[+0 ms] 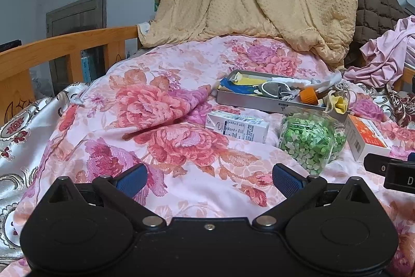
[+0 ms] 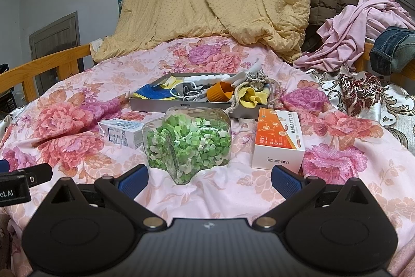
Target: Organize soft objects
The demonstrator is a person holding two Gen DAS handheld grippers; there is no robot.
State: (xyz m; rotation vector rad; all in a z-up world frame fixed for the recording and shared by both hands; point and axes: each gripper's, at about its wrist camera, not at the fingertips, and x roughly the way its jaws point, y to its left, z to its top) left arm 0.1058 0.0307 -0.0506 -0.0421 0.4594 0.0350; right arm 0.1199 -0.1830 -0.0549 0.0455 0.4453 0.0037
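On floral bedspread [image 2: 85, 126], grey tray [image 2: 181, 103] heaped with crumpled cloths, left claw [image 1: 208, 181] and right claw [image 2: 209, 181] spread wide, empty

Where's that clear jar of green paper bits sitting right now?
The clear jar lies on the floral quilt in front of the grey tray, between the white carton and the orange-and-white box.

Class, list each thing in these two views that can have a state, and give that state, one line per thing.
left gripper: open, empty
right gripper: open, empty
grey tray: filled with soft items
clear jar: on its side, full of green pieces
orange box: closed, lying flat
white carton: closed, lying flat
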